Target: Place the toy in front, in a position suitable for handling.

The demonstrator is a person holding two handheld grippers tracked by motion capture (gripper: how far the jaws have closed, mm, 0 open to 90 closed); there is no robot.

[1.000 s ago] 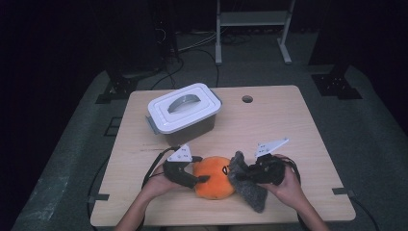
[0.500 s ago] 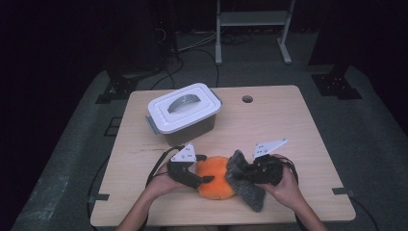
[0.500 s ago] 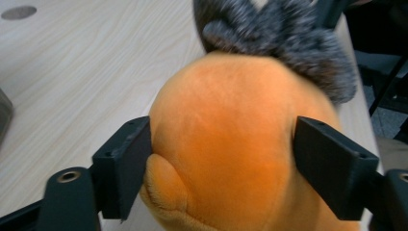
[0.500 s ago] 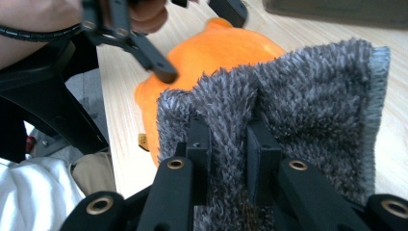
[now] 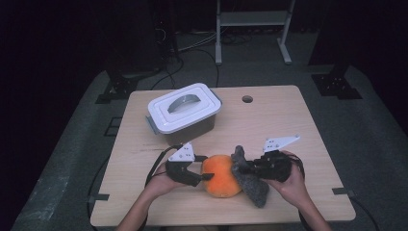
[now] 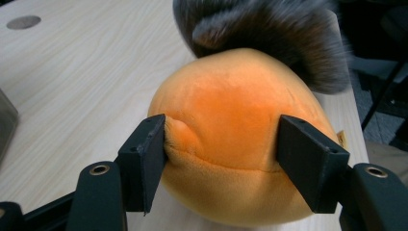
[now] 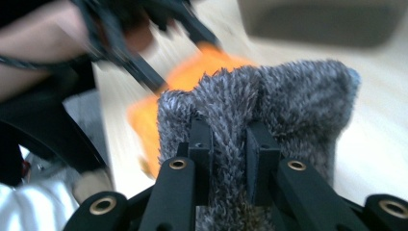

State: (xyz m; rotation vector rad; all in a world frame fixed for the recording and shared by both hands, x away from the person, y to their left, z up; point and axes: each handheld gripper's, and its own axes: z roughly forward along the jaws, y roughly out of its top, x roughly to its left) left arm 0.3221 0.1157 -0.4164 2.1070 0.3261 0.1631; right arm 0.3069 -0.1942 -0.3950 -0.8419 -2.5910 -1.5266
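A round orange plush (image 5: pixel 220 174) lies near the table's front edge, with a grey furry part (image 5: pixel 252 187) on its right side. My left gripper (image 5: pixel 206 168) reaches in from the left. Its jaws have just been closing, and in the left gripper view (image 6: pixel 221 144) they straddle the orange plush (image 6: pixel 231 120); the left pad (image 6: pixel 144 159) dents the fabric. My right gripper (image 5: pixel 242 168) comes in from the right, shut on the grey fur (image 7: pixel 269 96), which bunches between its pads (image 7: pixel 230 139).
A grey tub with a white handled lid (image 5: pixel 184 110) stands at the back left of the wooden table (image 5: pixel 288 125). A round cable hole (image 5: pixel 247 99) sits near the far edge. Cables trail off the left side. Dark floor surrounds the table.
The left gripper has edged right against the orange plush and its jaws have narrowed onto it. The right gripper keeps its hold on the grey fur in the same place.
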